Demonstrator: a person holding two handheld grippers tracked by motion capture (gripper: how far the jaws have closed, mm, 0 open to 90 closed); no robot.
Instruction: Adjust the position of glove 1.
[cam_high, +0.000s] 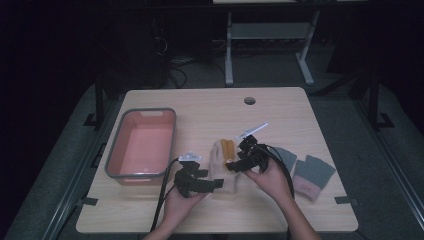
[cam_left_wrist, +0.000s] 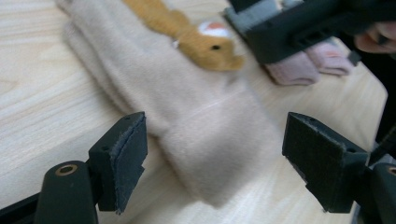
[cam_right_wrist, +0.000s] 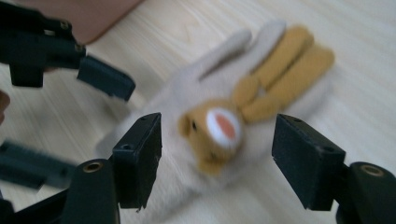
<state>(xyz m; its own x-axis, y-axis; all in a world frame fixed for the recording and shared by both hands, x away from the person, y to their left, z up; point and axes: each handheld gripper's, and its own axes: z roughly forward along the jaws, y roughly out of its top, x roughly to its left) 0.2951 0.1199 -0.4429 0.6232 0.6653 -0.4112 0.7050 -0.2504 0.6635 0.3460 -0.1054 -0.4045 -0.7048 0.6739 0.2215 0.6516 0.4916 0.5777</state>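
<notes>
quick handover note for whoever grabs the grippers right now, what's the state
Left gripper: open, at the cuff end of the beige bunny glove, not gripping.
Right gripper: open over the glove's bunny face, nothing held.
Glove lies flat on the table; grey gloves lie right of it; pink bin to the left holds nothing.
Done: nothing binned.
Left: probably grip the glove and bin it.

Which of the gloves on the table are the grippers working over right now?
The cream glove with the orange rabbit on it, lying between both grippers. The two grey gloves with pink cuffs lie untouched farther right.
</notes>
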